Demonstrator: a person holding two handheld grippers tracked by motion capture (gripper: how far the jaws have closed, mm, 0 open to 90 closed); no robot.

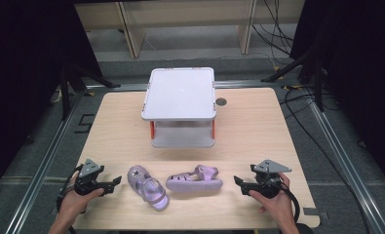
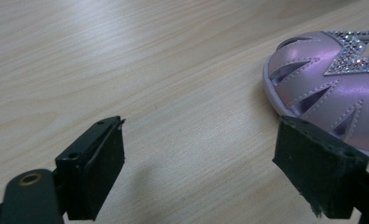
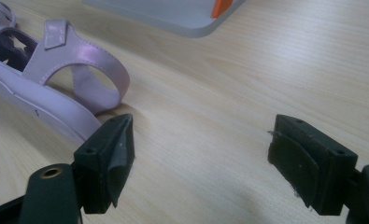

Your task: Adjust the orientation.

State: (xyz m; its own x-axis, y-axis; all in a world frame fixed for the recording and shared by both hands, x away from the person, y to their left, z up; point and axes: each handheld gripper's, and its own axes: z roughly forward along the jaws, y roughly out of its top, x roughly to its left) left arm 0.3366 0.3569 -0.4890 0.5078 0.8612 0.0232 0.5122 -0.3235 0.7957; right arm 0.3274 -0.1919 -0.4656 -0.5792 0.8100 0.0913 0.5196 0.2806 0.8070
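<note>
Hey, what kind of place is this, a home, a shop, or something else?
Most likely a lab or recording rig, not a home: a bare light wooden table framed by black curtains, loose cables on the floor, and a pair of small lilac sandals laid out before a white two-tier plastic shelf.

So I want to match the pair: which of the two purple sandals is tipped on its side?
The right sandal, nearer the right gripper: its sole edge and heel strap face the camera. The left sandal sits sole-down, showing its top.
</note>
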